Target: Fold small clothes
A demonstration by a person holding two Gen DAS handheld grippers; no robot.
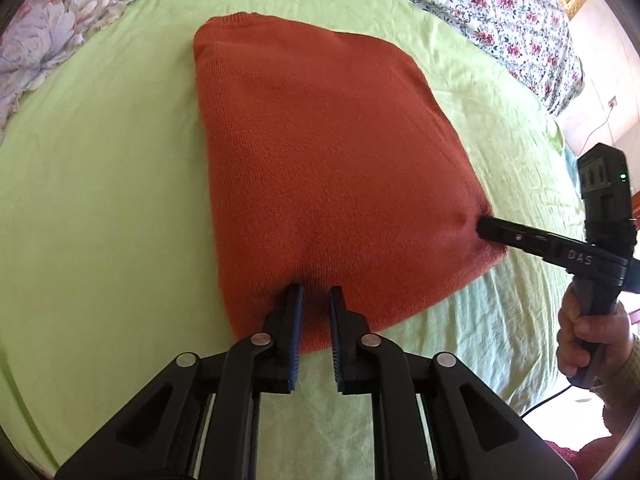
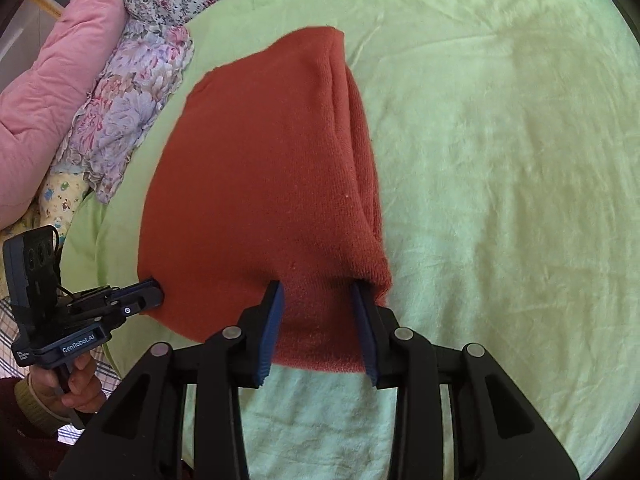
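Rust sweater (image 1: 320, 168) lies folded on green bed sheet (image 1: 100, 200). Left claw (image 1: 316, 304) slightly open, resting on near hem, gripping nothing. Right claw (image 2: 318, 300) half open, straddling near corner. Tip: close both evenly, lift together, keep edges aligned.

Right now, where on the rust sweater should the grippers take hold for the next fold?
At the near hem of the rust sweater, one corner each, coming from the near side: left gripper and right gripper already sit open there, and it lies flat.
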